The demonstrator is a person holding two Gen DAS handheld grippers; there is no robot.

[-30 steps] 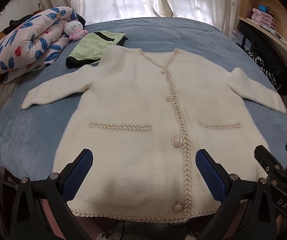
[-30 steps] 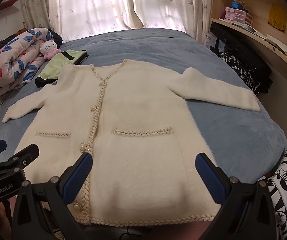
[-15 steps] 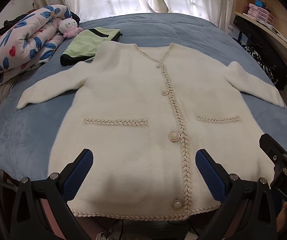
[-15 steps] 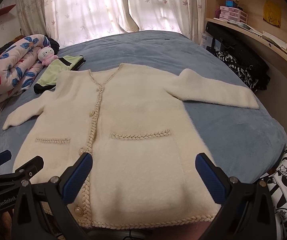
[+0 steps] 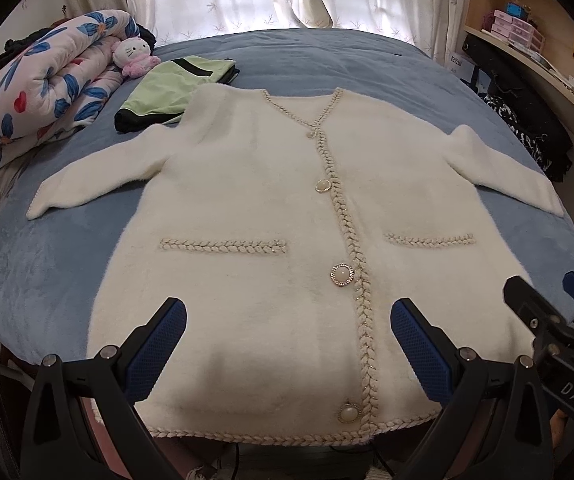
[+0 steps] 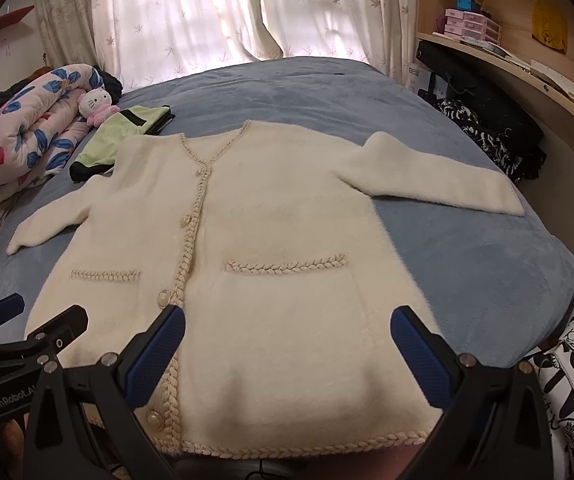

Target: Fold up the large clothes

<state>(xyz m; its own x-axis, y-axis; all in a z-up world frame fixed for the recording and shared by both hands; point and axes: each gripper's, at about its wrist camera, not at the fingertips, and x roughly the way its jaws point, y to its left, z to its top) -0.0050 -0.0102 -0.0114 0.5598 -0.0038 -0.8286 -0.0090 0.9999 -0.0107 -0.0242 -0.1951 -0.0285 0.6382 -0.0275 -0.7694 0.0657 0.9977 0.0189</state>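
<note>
A cream fluffy cardigan (image 5: 255, 216) (image 6: 287, 232) with braided trim and pearl buttons lies flat and face up on the blue bed, both sleeves spread out sideways, hem toward me. My left gripper (image 5: 287, 344) hovers open above the hem left of the button line, nothing between its blue pads. My right gripper (image 6: 287, 344) hovers open over the hem on the right half, also holding nothing. In the left wrist view the right gripper shows at the lower right edge; in the right wrist view the left one shows at the lower left.
A folded green and black garment (image 5: 171, 88) lies by the cardigan's left shoulder. A rolled flowered quilt (image 5: 39, 80) and a plush toy (image 5: 131, 56) sit at the far left. Dark clothes (image 6: 487, 132) and a wooden shelf (image 6: 527, 64) line the right side.
Both grippers have drawn back and risen slightly, so the cardigan sits a little lower and farther in view. The garment itself has not moved. Both grippers stay open.
</note>
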